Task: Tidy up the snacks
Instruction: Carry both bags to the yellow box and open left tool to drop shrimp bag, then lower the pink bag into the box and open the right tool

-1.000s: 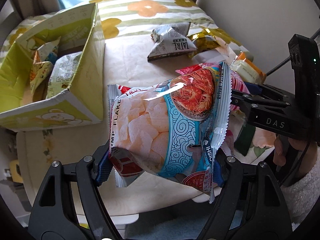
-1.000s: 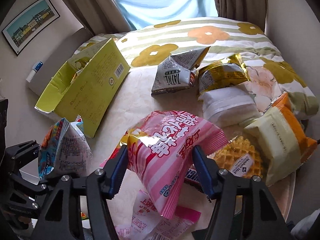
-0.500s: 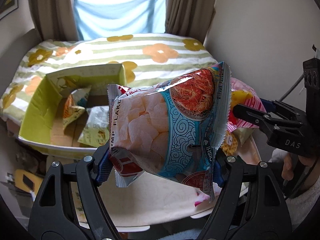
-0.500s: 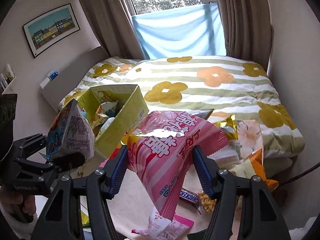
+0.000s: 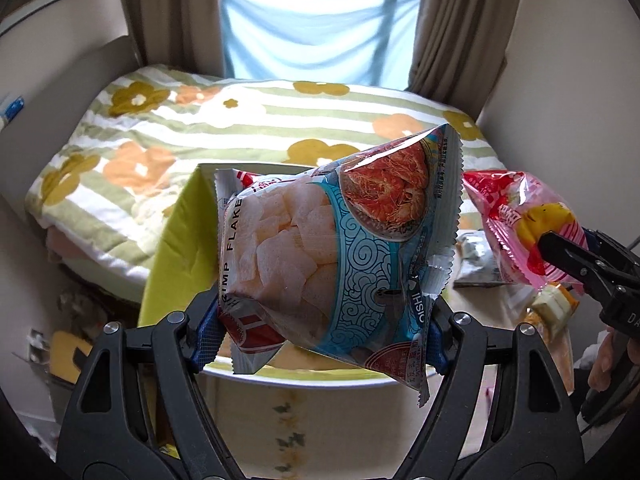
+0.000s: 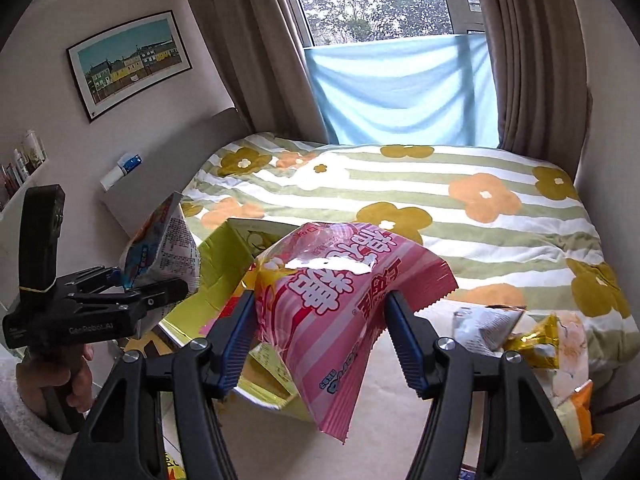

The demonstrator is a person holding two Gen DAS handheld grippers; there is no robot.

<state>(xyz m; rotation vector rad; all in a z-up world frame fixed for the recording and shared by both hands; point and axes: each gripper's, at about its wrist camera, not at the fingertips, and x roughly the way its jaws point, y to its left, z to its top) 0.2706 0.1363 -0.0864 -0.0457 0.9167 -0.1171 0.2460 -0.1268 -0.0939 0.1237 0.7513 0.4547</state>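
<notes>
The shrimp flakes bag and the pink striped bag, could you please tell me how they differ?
The shrimp flakes bag is blue-patterned and held by the left gripper; the pink striped bag hangs in the right gripper. Both are sealed and lifted near the yellow-green box.

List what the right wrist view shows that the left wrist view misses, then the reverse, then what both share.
Only the right wrist view: the white tube on the headboard, shelf bottles, a gold packet, and the back of the shrimp bag with its print.

Only the left wrist view: the front of the shrimp bag, with its flakes picture.

Both: the left tool shut on the shrimp bag, the right tool shut on the pink bag, the yellow-green box, the flowered bed, the framed picture, the blue window cloth.
</notes>
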